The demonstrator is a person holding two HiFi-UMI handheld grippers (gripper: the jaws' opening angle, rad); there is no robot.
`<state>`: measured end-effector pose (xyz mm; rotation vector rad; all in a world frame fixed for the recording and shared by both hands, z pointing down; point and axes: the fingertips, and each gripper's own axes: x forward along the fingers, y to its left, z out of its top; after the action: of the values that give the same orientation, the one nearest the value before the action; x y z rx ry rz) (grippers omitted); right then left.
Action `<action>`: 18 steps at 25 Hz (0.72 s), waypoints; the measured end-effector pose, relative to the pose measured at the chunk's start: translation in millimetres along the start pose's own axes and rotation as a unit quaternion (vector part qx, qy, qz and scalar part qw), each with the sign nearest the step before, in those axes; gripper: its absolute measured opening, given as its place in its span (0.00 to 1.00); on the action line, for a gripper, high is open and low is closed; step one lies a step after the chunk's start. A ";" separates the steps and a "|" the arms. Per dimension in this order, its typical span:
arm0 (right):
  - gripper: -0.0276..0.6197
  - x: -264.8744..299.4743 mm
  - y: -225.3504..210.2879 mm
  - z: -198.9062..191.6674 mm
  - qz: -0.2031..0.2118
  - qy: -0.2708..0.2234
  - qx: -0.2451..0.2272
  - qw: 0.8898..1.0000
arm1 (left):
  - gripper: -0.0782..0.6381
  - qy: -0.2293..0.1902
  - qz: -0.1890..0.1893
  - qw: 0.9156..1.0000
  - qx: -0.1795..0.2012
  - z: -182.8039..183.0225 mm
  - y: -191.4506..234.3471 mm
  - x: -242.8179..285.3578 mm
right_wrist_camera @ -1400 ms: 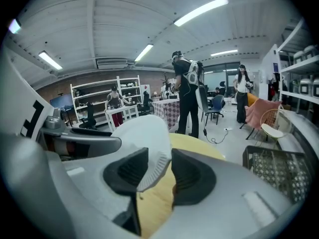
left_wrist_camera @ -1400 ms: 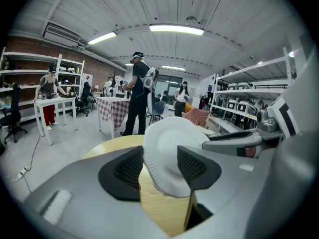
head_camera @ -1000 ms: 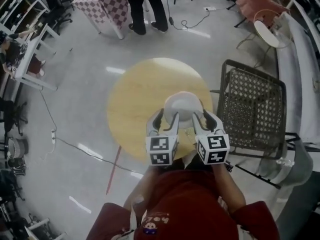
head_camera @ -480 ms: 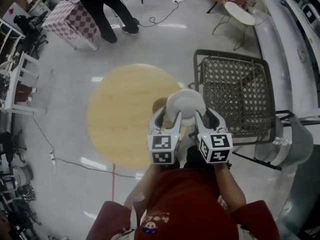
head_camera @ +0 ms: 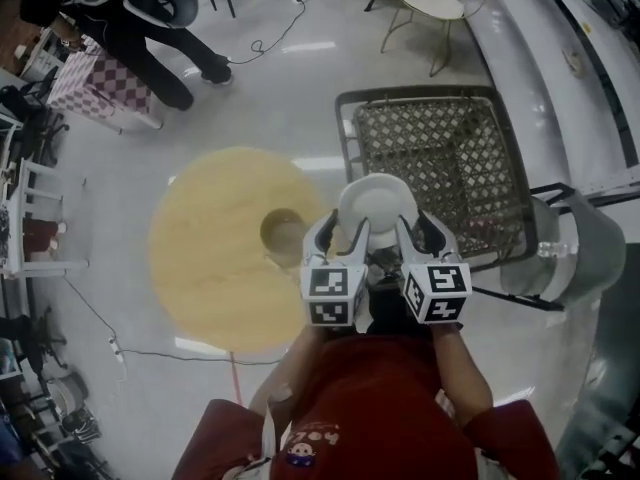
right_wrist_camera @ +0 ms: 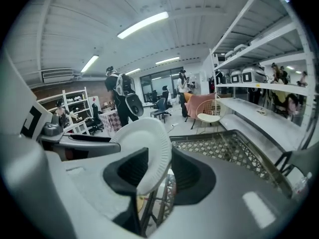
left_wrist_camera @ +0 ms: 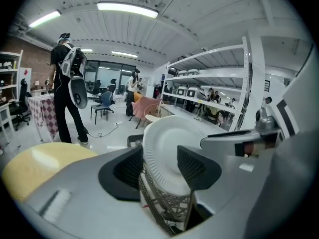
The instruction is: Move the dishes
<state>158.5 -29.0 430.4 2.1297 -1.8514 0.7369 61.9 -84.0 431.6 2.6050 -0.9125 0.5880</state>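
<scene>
Holding 1 white paper plate [head_camera: 375, 203] aloft between 2 hand-held tools, at the near rim of the wire-mesh cart [head_camera: 440, 153] and off the right side of the round wooden table [head_camera: 210, 258].

Left gripper [head_camera: 340, 235] clamped on the plate's left edge, right gripper [head_camera: 420, 235] clamped on its right edge. Both gaping fairly wide, yet with pads bearing on the ribbed rim. Nothing else between either pair of jaws.

Gripped from 2 sides, probably to stop the thin paper from sagging or slipping out of 1 pinch, and to keep it roughly level. Kept side by side, close to the body, angled forward and somewhat down.

Judged to be mid-carry toward the cart, with open mesh lying directly beyond the plate.

Left on the table: 1 round tan dish [head_camera: 283, 230], probably a bowl, near the table's right side and seemingly next in line.

Further off, a standing person [head_camera: 150, 18] beside a checkered table [head_camera: 95, 83], well apart from the work.

Likely next: ease forward over the mesh, lower, then release both sides together to avoid dragging 1 edge.
</scene>
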 end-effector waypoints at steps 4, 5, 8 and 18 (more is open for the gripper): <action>0.27 -10.3 -34.3 -1.2 -0.026 0.000 0.021 0.999 | 0.43 0.011 -0.029 0.999 0.016 4.9 -30.3 21.0; 0.27 -12.8 -42.9 -2.5 -0.031 0.000 0.025 0.999 | 0.43 0.013 -0.034 0.999 0.018 5.1 -38.1 26.2; 0.27 -18.1 -67.9 -7.7 -0.043 0.001 0.036 0.998 | 0.43 0.020 -0.046 0.998 0.025 3.7 -59.8 41.4; 0.27 -13.5 -123.1 -35.1 -0.060 0.028 0.059 0.996 | 0.43 0.061 -0.063 0.996 0.033 -21.5 -98.7 84.6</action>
<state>269.2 21.5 472.3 2.2456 -1.6742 0.8875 180.0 -45.0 474.9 2.6284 -0.6967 0.7449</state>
